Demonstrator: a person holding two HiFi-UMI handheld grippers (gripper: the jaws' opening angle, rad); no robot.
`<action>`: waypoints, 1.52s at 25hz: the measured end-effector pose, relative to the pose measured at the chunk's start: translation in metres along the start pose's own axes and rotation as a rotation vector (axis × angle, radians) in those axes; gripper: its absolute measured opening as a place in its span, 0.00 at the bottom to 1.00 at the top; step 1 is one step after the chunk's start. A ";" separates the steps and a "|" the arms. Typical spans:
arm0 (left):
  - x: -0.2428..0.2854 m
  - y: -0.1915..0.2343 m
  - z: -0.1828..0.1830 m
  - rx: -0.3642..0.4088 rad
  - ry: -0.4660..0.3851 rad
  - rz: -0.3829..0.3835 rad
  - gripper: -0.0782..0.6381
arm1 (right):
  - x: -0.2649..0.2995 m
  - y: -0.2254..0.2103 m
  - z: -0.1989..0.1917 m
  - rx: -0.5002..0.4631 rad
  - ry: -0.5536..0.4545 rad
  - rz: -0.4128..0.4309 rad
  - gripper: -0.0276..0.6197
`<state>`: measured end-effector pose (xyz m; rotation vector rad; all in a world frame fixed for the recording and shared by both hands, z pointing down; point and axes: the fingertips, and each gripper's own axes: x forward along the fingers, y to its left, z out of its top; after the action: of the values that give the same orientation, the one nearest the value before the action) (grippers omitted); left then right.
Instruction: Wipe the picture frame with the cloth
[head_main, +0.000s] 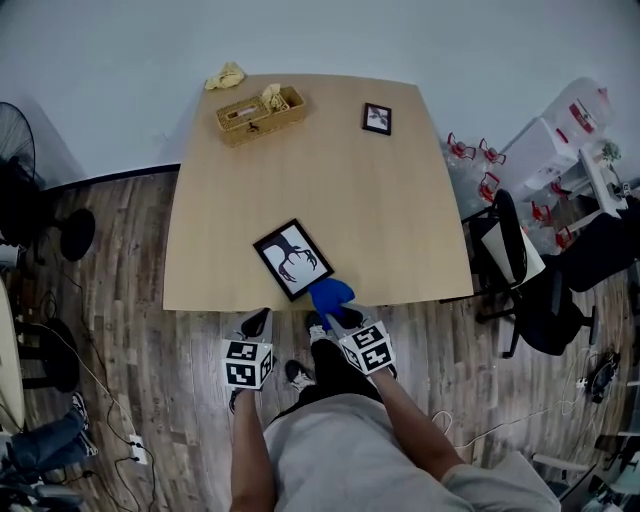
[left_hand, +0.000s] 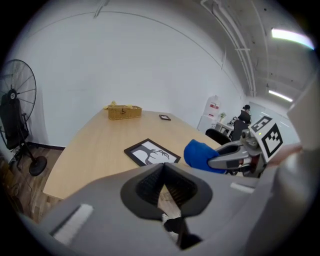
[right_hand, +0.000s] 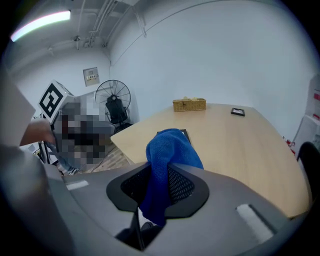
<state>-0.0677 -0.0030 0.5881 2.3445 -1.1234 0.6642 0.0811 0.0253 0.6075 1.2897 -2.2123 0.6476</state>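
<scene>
Blue cloth (head_main: 331, 293) pinched tight in the right gripper's (head_main: 333, 316) fingers, left gripper (head_main: 256, 322) closed on nothing, the picture frame (head_main: 292, 260) lies unbraced at the tabletop's (head_main: 400, 200) near edge, where a hard wipe toward the person could slide it off.

Wicker basket (head_main: 260, 114) far across the table (head_main: 380, 220) (yellow rag (head_main: 226, 76) behind) — floor fan (head_main: 14, 140) leftward.

Picture frame (left_hand: 151, 152) near blue cloth (left_hand: 200, 155)

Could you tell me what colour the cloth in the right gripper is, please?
Bright blue; the cloth shows best in the right gripper view.
</scene>
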 end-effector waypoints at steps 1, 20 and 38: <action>-0.003 -0.002 0.000 0.004 -0.008 -0.001 0.18 | -0.002 0.002 0.000 0.013 -0.012 -0.009 0.16; -0.015 -0.017 -0.006 -0.044 -0.065 -0.038 0.18 | -0.023 0.015 -0.001 0.078 -0.092 -0.057 0.16; -0.023 -0.027 -0.012 0.019 -0.042 -0.043 0.18 | -0.029 0.031 -0.003 0.066 -0.109 -0.044 0.16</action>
<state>-0.0611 0.0325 0.5788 2.4025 -1.0853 0.6156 0.0665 0.0594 0.5868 1.4344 -2.2592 0.6519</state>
